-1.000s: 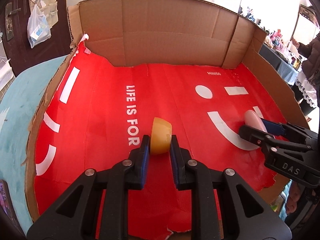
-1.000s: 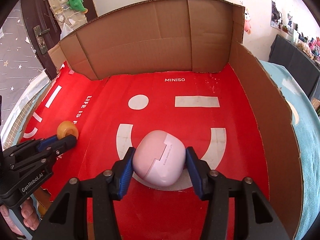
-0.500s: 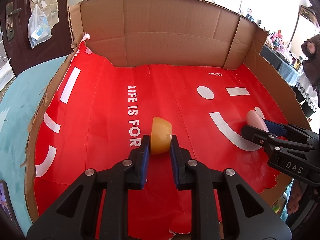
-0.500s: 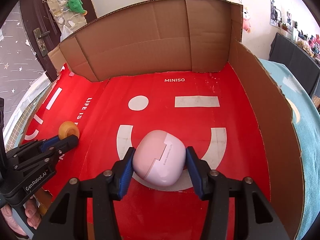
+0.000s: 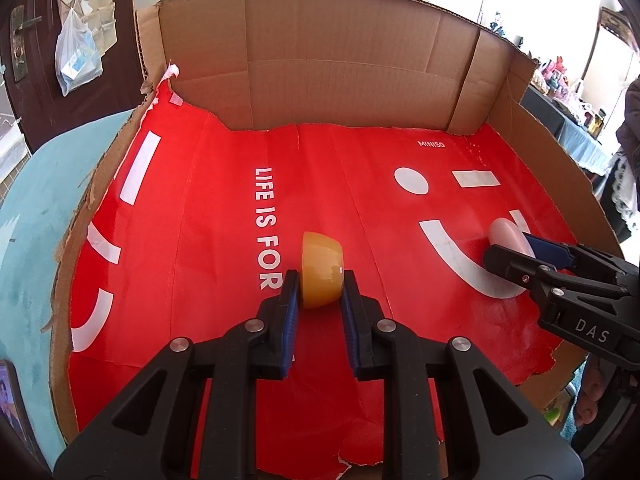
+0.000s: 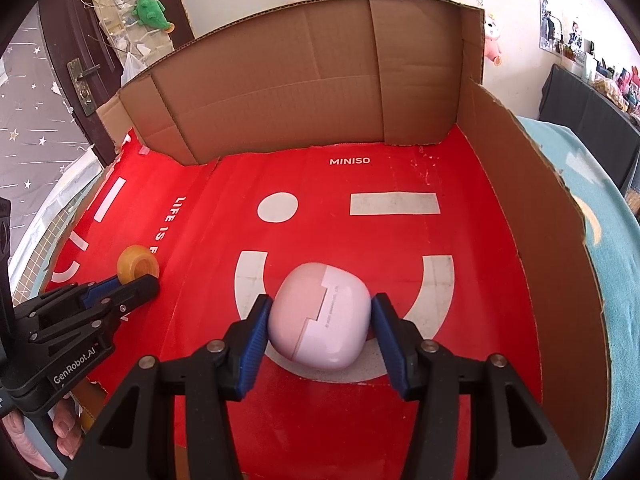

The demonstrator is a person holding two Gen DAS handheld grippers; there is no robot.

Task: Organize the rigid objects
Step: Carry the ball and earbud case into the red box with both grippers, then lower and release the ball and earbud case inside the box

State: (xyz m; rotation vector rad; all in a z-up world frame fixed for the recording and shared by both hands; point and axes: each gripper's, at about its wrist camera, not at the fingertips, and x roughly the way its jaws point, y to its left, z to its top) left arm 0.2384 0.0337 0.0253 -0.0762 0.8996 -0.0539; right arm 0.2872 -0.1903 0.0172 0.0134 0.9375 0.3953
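The left gripper (image 5: 320, 292) was nearly closed, its blue pads clamped on the amber wheel (image 5: 321, 270), which sat on the red mat (image 5: 192, 240) beside the white lettering. The right gripper (image 6: 318, 322) stood partly apart around the pink case (image 6: 318, 316); the left pad touched it, while a sliver of gap showed at three o'clock. The case's underside was hidden. Cardboard walls (image 6: 280, 92) rose at twelve o'clock.

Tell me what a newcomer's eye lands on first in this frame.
The bright red printed sheet lining the cardboard tray. On it, the left gripper clamps an orange cup beside the lettering, while the right gripper brackets a pink case on the white smile.
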